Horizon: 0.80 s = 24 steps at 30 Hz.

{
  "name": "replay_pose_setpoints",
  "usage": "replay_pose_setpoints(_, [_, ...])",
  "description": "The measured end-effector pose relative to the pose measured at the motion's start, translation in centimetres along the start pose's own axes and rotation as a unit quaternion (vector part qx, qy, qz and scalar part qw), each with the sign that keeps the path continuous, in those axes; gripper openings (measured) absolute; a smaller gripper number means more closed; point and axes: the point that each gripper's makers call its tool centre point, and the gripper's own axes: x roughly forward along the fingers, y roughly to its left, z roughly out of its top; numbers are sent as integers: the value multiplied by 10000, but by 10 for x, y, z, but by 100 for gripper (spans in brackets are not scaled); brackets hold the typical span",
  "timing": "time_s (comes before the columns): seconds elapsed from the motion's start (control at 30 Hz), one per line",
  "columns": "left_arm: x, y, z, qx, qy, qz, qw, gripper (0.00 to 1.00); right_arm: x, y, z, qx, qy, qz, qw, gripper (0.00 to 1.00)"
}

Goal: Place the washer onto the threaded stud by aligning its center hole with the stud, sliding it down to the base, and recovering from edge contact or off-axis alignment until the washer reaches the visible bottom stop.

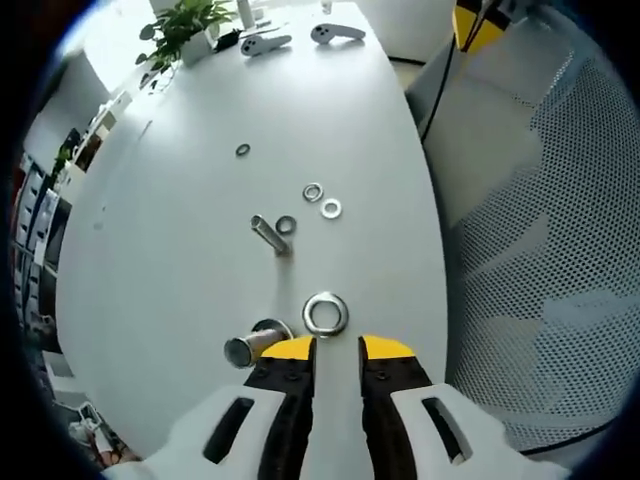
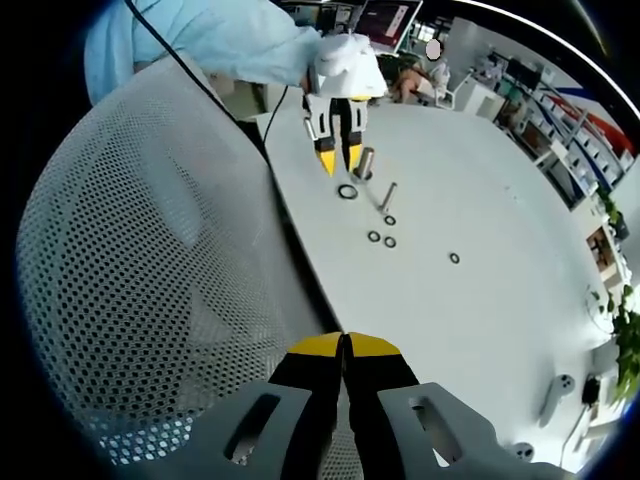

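Observation:
A large steel washer (image 1: 325,313) lies flat on the white table (image 1: 200,200), just ahead of my left gripper (image 1: 337,350), which is open with nothing between its yellow tips. The thick threaded stud (image 1: 255,345) stands on its base just left of the washer and of the left fingertip. In the right gripper view the same washer (image 2: 347,191) lies below the left gripper (image 2: 339,158), with the stud (image 2: 365,162) beside it. My right gripper (image 2: 345,342) is shut and empty, hanging over the table's near edge far from the parts.
A thinner bolt (image 1: 270,235) stands behind the stud, with several small washers (image 1: 313,191) scattered around it. A plant (image 1: 185,30) and two white controllers (image 1: 265,43) sit at the far end. A white mesh chair (image 1: 540,250) stands beside the table edge.

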Motion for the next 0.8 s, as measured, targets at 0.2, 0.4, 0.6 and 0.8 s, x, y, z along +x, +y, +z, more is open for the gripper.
replay_pose_setpoints(0.2, [12, 3, -1, 200, 81, -17, 9998, 16, 0, -1, 0, 17, -3, -2, 10000, 3])
replay_pose_setpoints(0.4, [20, 6, -1, 154, 129, -23, 9998, 19, 1, 1, -1, -4, 23, 31, 10000, 3])
replay_pose_setpoints(0.6, [27, 4, 1, 157, 145, -54, 9998, 19, 1, 0, -1, 29, 11, 39, 10000, 3])
replay_pose_setpoints(0.8, [28, 7, 3, 160, 125, 4, 9998, 20, 1, 0, -1, 38, 2, 45, 10000, 3])
